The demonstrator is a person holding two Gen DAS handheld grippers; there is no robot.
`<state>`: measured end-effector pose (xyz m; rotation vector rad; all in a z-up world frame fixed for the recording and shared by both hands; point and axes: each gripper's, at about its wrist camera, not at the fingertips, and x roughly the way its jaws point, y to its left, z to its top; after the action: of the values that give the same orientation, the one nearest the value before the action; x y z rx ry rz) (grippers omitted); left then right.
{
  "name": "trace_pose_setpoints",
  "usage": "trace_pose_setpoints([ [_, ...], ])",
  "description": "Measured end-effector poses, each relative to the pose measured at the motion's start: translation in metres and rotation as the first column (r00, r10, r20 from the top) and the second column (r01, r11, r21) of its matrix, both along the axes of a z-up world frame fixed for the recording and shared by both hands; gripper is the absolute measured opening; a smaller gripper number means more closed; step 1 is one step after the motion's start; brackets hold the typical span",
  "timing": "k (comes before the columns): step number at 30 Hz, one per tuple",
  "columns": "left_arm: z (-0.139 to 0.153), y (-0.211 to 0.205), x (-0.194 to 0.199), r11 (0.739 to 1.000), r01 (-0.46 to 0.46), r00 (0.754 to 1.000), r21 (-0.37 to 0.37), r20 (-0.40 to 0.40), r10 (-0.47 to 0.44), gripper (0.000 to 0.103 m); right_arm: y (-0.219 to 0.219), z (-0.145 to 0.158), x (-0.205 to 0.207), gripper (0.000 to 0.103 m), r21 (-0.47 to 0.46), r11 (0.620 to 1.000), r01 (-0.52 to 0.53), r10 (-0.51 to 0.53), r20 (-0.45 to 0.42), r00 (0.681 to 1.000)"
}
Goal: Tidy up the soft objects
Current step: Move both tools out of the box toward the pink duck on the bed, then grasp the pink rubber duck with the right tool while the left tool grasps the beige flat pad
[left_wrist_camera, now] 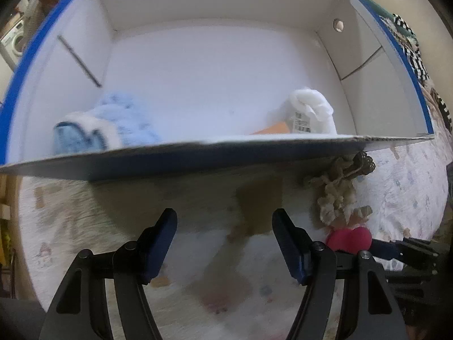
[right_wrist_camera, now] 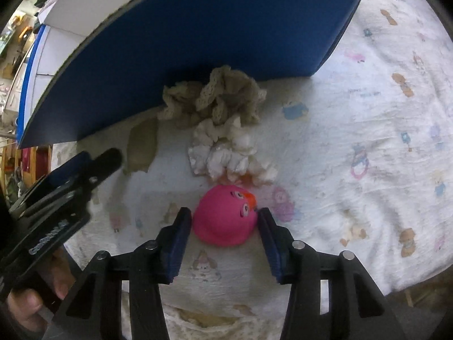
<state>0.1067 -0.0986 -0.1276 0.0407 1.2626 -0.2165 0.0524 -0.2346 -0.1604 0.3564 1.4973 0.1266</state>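
Our right gripper (right_wrist_camera: 225, 221) closes its fingers on the pink toy (right_wrist_camera: 225, 219), which rests on the printed sheet (right_wrist_camera: 368, 141) near the box's blue wall (right_wrist_camera: 212, 28). Our left gripper (left_wrist_camera: 225, 226) hangs open before the box rim (left_wrist_camera: 254, 141), bare sheet between its fingers.
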Motion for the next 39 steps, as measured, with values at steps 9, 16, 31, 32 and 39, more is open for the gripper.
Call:
trace_pose_setpoints([
  [9, -0.027, -0.014, 0.019, 1.0, 0.016, 0.996, -0.023, -0.082, -0.018, 0.067, -0.016, 0.004, 0.0, 0.051, 0.008, 1.0, -0.012, 0.012, 0.003, 1.0],
  [16, -0.026, -0.02, 0.025, 0.999, 0.035, 0.996, -0.042, -0.083, -0.038, 0.04, -0.008, 0.001, 0.004, 0.051, -0.005, 1.0, -0.02, 0.02, 0.002, 1.0],
  [31, -0.022, -0.02, 0.029, 0.997, 0.035, 0.996, -0.062, -0.078, -0.04, 0.007, 0.002, 0.001, 0.009, 0.051, -0.029, 0.999, -0.028, 0.028, 0.012, 1.0],
  [32, -0.018, -0.017, 0.028, 0.998, 0.033, 0.997, -0.06, -0.07, -0.038, 0.007, 0.003, 0.002, 0.008, 0.051, -0.032, 0.999, -0.03, 0.03, 0.014, 0.999],
  [39, -0.003, 0.008, 0.023, 0.998, 0.002, 0.999, -0.064, -0.04, -0.004, 0.007, 0.013, 0.008, 0.004, 0.051, -0.012, 0.999, -0.039, 0.039, 0.036, 0.999],
])
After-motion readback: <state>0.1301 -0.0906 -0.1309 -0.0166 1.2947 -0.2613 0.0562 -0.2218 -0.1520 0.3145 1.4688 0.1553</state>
